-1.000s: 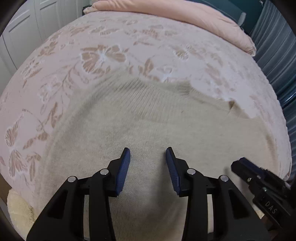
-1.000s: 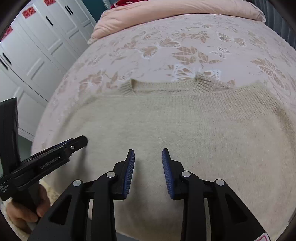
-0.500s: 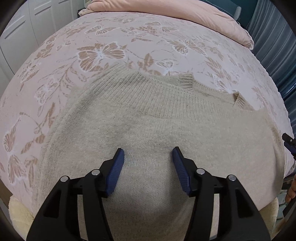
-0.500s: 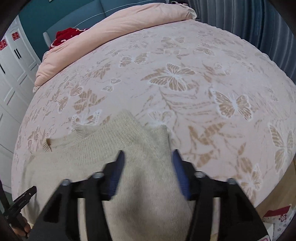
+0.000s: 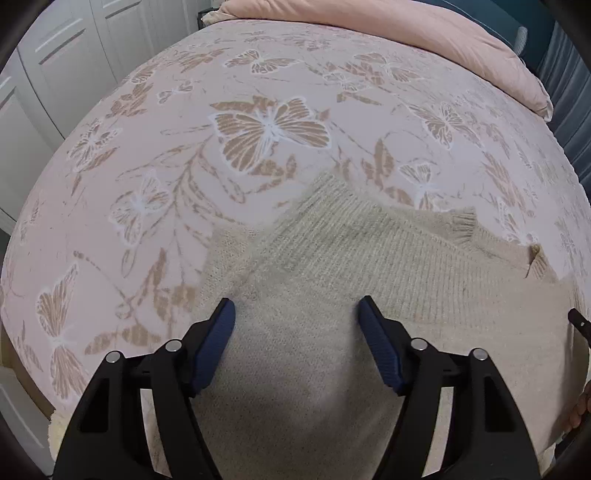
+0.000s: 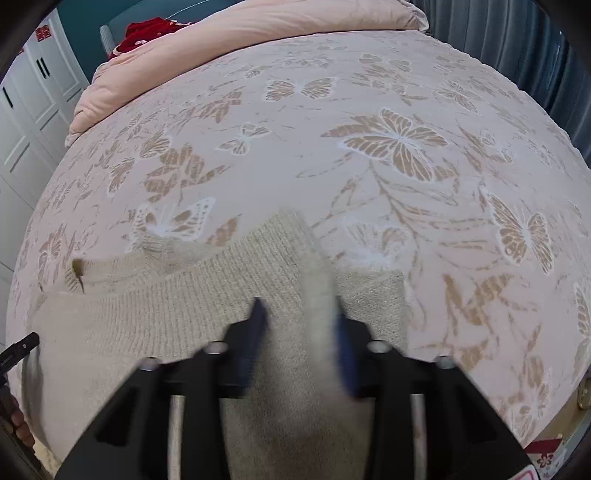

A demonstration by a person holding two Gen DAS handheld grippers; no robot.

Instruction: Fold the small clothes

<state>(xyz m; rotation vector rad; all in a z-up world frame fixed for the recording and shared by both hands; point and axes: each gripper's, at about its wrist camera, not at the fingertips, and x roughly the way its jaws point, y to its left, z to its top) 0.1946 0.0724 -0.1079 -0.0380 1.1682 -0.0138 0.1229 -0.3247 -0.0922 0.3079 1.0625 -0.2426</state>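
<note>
A beige knit sweater lies flat on the bed, neck band away from me; it also shows in the right wrist view. My left gripper is open wide over the sweater's left shoulder and sleeve seam, with fabric between the blue pads. My right gripper is blurred by motion, its fingers apart over the sweater's right shoulder, with a ridge of knit between them. Whether either gripper touches the cloth cannot be told.
The bed has a pink cover with tan butterflies. A folded pink duvet lies at the head, with something red behind it. White wardrobe doors stand left, grey curtains right. A cream towel edge shows low left.
Both grippers have spread apart from the sweater's middle to its shoulders, the left one leftward, the right one rightward. Both opened wider. The right gripper is still moving.
</note>
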